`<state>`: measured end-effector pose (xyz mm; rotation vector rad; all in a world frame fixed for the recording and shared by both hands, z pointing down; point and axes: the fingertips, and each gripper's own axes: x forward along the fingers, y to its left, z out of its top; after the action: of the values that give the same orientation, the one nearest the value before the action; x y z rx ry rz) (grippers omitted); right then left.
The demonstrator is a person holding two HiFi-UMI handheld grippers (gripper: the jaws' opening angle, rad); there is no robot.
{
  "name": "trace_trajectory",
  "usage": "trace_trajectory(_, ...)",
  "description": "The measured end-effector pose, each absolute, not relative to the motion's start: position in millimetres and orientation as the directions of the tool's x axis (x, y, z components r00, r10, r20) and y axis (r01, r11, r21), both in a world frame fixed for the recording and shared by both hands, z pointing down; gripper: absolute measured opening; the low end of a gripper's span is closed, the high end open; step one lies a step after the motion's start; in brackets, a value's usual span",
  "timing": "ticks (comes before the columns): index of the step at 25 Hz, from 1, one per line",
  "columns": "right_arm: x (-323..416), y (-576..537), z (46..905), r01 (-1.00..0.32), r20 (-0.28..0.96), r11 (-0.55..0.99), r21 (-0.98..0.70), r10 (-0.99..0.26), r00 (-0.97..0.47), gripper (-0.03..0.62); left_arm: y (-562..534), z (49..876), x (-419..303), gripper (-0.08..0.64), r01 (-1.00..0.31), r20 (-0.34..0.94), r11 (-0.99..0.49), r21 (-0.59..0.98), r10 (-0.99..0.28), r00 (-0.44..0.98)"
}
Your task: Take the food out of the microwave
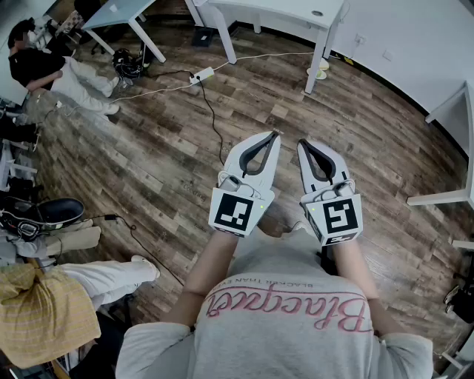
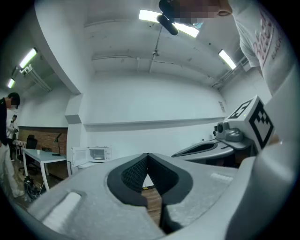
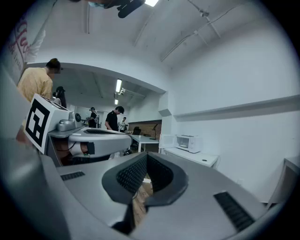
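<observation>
A white microwave (image 2: 98, 153) stands far off on a white table (image 2: 86, 164), its door (image 2: 78, 155) swung open to the left. The right gripper view shows the same microwave (image 3: 188, 142) and its table (image 3: 199, 158). Whether there is food inside is too small to tell. My left gripper (image 1: 275, 135) and right gripper (image 1: 302, 142) are held side by side at waist height over the wooden floor, pointing level. Both are shut with nothing between the jaws. The tips of the left gripper (image 2: 148, 155) meet, and so do those of the right gripper (image 3: 146, 154).
White desks (image 1: 311, 15) stand ahead, with a power strip and cables (image 1: 201, 75) on the floor. A seated person (image 1: 52, 70) is at far left, and another person (image 1: 44, 311) is close on my left. Several people (image 3: 112, 117) stand beyond a table.
</observation>
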<state>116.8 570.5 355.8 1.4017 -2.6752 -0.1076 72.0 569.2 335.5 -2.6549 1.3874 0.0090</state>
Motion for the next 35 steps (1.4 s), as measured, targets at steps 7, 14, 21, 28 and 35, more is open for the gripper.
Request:
trace_trajectory(7,31.0,578.9,347.8,-0.842,0.041,0.525,0.120,-0.850,-0.525,0.009,578.8,329.1,-2.4,0.003,-0.771,-0.091,-0.619,-0.154,-0.768,0.634)
trace_trajectory(14,-15.7,585.0,343.7,-0.863,0.024,0.486,0.136,-0.873,-0.488,0.009,579.4,331.7,-46.7,0.003,-0.741,-0.101,-0.658,-0.130,-0.735,0.670)
trace_trajectory(21,-31.3,577.6,337.2,-0.875,0.036,0.462,0.147,-0.886,-0.462,0.009,573.7,324.4,-68.3,0.003,-0.740,-0.136,-0.664,-0.107,-0.728,0.672)
trace_trajectory(28,-27.2,557.7,341.4,-0.868,0.034,0.470,0.162,-0.881,-0.471,0.009,549.9,327.6,-67.4,0.003,-0.753,-0.135,-0.652,-0.087,-0.741,0.657)
trace_trajectory(35,-14.7,511.1,342.9,-0.865,0.032,0.478,0.150,-0.877,-0.479,0.009,499.7,329.7,-55.6,0.003,-0.759,-0.115,-0.640,-0.120,-0.751,0.651)
